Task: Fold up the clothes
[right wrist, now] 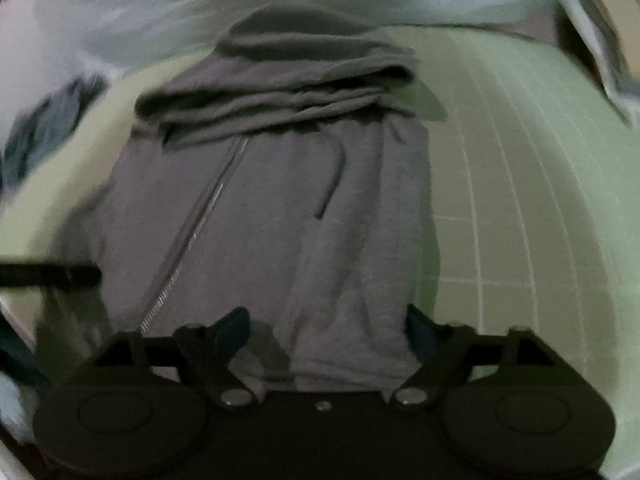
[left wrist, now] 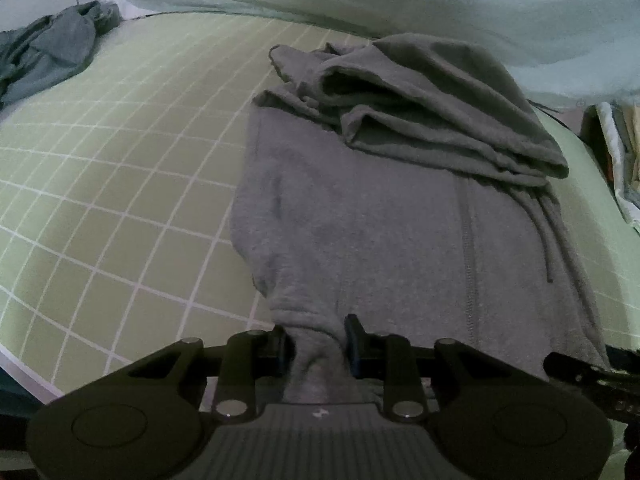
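My left gripper (left wrist: 316, 344) pinches the hoodie (left wrist: 360, 220) hem, right gripper (right wrist: 328, 332) wide around its near edge; hoodie lies zip-up on the bed (left wrist: 120, 180), sleeves and hood folded on its far half, lengthwise fold apparently left, another garment (left wrist: 52, 48) beyond.

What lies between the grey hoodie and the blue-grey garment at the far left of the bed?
Only bare green checked sheet separates the grey hoodie from the blue-grey garment, clearest in the left wrist view.

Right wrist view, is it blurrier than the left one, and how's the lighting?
Right wrist view: dim and smeared, the grey hoodie soft-edged. Left wrist view: also dim but sharper, hoodie zipper and sheet grid crisp; fisheye bends the grid lines.
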`<state>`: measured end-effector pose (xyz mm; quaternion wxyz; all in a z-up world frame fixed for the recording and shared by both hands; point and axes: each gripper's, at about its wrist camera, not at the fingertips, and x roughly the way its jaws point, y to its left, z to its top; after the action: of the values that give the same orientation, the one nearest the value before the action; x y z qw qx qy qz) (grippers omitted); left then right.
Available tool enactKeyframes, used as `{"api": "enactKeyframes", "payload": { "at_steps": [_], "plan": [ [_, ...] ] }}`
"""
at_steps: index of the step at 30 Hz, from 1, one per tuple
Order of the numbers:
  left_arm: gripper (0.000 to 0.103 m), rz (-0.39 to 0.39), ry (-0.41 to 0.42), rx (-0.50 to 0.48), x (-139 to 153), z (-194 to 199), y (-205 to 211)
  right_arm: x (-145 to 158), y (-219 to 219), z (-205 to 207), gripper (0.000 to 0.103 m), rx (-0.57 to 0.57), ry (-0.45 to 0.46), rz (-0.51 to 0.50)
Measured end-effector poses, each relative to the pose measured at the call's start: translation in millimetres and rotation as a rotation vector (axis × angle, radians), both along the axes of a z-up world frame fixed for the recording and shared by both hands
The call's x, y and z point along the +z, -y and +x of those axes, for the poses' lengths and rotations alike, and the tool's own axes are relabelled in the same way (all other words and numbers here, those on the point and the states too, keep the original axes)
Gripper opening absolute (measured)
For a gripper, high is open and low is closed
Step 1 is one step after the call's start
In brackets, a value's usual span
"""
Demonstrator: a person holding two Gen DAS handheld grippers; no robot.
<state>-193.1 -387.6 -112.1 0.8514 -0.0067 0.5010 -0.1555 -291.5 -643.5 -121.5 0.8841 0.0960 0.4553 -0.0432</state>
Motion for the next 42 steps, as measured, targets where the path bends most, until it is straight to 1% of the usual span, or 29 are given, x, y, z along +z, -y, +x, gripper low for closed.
{"api": "enactKeyframes", "payload": {
  "at_steps": [1, 2, 3, 5, 6, 9, 11, 15, 17, 18, 20, 24, 27, 28, 30, 31, 32, 33, 34, 35, 36, 37, 38, 39, 40, 41, 42],
  "plan": [
    [0.021, -0.007, -0.01, 0.004, 0.2, 1.6, -0.9, 1.9, 0.9, 0.9, 0.023, 0.036, 0.01, -0.011],
    [0.017, -0.034, -0.032, 0.022, 0.0, 4.2, -3.4, 2.8, 6.9, 4.2, 0.02, 0.062, 0.007, 0.041],
    [0.016, -0.059, -0.054, 0.042, 0.0, 7.1, -5.8, 3.7, 13.8, 6.2, 0.019, 0.044, 0.006, 0.082],
    [0.015, -0.102, -0.096, 0.089, 1.7, 14.3, -9.9, 14.1, 24.6, 8.8, 0.017, 0.014, 0.045, 0.138],
    [0.014, -0.115, -0.099, 0.097, 4.9, 16.4, -10.4, 19.3, 30.0, 10.1, 0.017, -0.002, 0.064, 0.166],
    [0.014, -0.174, -0.072, 0.097, 28.2, 25.2, -8.0, 34.9, 46.3, 14.0, 0.017, -0.047, 0.123, 0.251],
    [0.014, -0.21, -0.039, 0.088, 46.9, 34.2, -4.7, 45.6, 57.1, 16.8, 0.017, -0.078, 0.162, 0.306],
    [0.014, -0.256, -0.056, 0.108, 52.4, 66.7, 1.0, 91.8, 71.8, 38.7, 0.016, -0.135, 0.311, 0.382],
    [0.014, -0.278, -0.064, 0.118, 55.2, 82.9, 3.8, 107.7, 78.5, 51.7, 0.016, -0.157, 0.371, 0.404],
    [0.015, -0.29, -0.068, 0.123, 56.6, 91.0, 5.3, 109.9, 81.9, 58.2, 0.016, -0.174, 0.384, 0.412],
    [0.015, -0.313, -0.076, 0.132, 59.3, 107.2, 8.1, 103.5, 92.2, 71.0, 0.017, -0.224, 0.374, 0.437],
    [0.015, -0.358, -0.093, 0.152, 64.8, 139.7, 13.8, 61.4, 113.0, 88.3, 0.017, -0.362, 0.267, 0.515],
    [0.015, -0.377, -0.137, 0.175, 56.7, 157.7, 17.4, 44.8, 116.9, 100.7, 0.017, -0.406, 0.208, 0.55],
    [0.015, -0.381, -0.136, 0.172, 57.1, 166.3, 20.1, 39.6, 118.2, 105.2, 0.017, -0.42, 0.189, 0.561],
    [0.015, -0.399, -0.126, 0.165, 60.8, 187.4, 25.9, 45.1, 125.4, 125.2, 0.017, -0.415, 0.195, 0.557],
    [0.016, -0.409, -0.116, 0.169, 63.9, 201.3, 29.6, 48.7, 130.0, 135.2, 0.018, -0.416, 0.202, 0.555],
    [0.019, -0.418, -0.104, 0.172, 67.2, 214.3, 32.7, 52.6, 137.2, 146.1, 0.023, -0.44, 0.231, 0.571],
    [0.022, -0.423, -0.087, 0.176, 71.2, 224.0, 33.8, 56.4, 144.4, 156.7, 0.026, -0.464, 0.261, 0.586],
    [0.025, -0.429, -0.07, 0.179, 75.1, 233.7, 34.9, 60.1, 151.2, 163.5, 0.036, -0.499, 0.296, 0.592],
    [0.034, -0.432, -0.053, 0.181, 79.2, 241.9, 35.6, 63.7, 157.9, 170.2, 0.047, -0.533, 0.328, 0.598],
    [0.046, -0.427, -0.04, 0.179, 82.8, 243.2, 34.3, 66.1, 160.3, 175.5, 0.051, -0.542, 0.326, 0.577],
    [0.053, -0.418, -0.026, 0.182, 83.8, 241.0, 31.8, 68.1, 160.4, 179.5, 0.053, -0.533, 0.301, 0.546],
    [0.063, -0.409, -0.011, 0.184, 84.8, 238.9, 29.4, 69.4, 158.2, 179.3, 0.053, -0.51, 0.277, 0.515],
    [0.067, -0.401, -0.002, 0.186, 84.7, 236.0, 26.7, 69.3, 155.0, 175.3, 0.055, -0.491, 0.266, 0.499],
    [0.067, -0.399, -0.016, 0.184, 80.2, 230.3, 23.0, 65.8, 151.6, 168.1, 0.06, -0.487, 0.253, 0.5],
    [0.067, -0.407, -0.036, 0.187, 75.9, 226.8, 19.7, 62.2, 148.3, 160.9, 0.062, -0.484, 0.24, 0.501],
    [0.067, -0.421, -0.061, 0.2, 69.9, 223.8, 15.9, 56.6, 146.2, 155.1, 0.062, -0.494, 0.228, 0.518]
  ]
}}
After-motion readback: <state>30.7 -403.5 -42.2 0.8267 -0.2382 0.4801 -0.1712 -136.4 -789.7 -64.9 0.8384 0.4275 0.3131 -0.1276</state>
